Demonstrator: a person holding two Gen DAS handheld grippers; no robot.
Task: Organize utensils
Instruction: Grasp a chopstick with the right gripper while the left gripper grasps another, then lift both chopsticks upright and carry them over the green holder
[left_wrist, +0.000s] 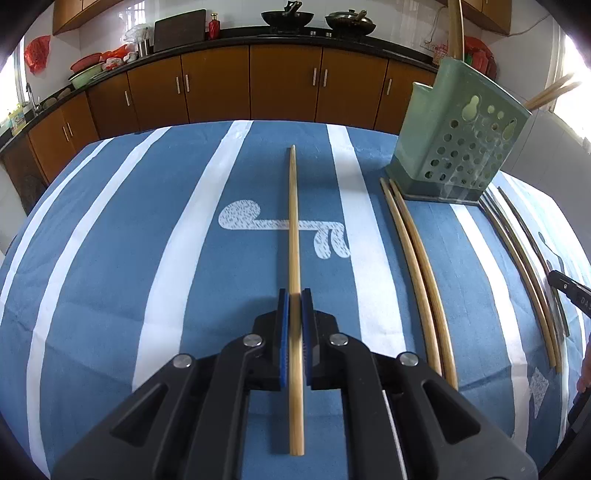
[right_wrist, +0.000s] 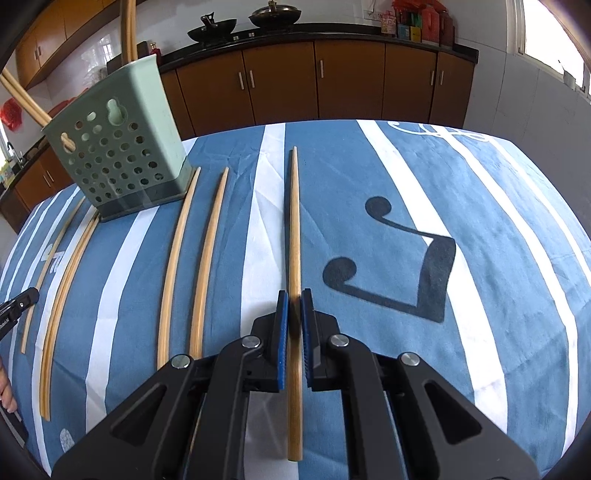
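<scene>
My left gripper is shut on a bamboo chopstick that points away over the blue striped cloth. My right gripper is shut on another bamboo chopstick, also pointing away. A green perforated utensil holder stands at the right of the left wrist view and at the left of the right wrist view, with a few chopsticks standing in it. A pair of chopsticks lies beside the holder. Two more chopsticks lie between the holder and my right gripper.
The table carries a blue cloth with white stripes. Dark thin sticks lie right of the holder. Brown kitchen cabinets stand behind the table. The other gripper's tip shows at the frame edge.
</scene>
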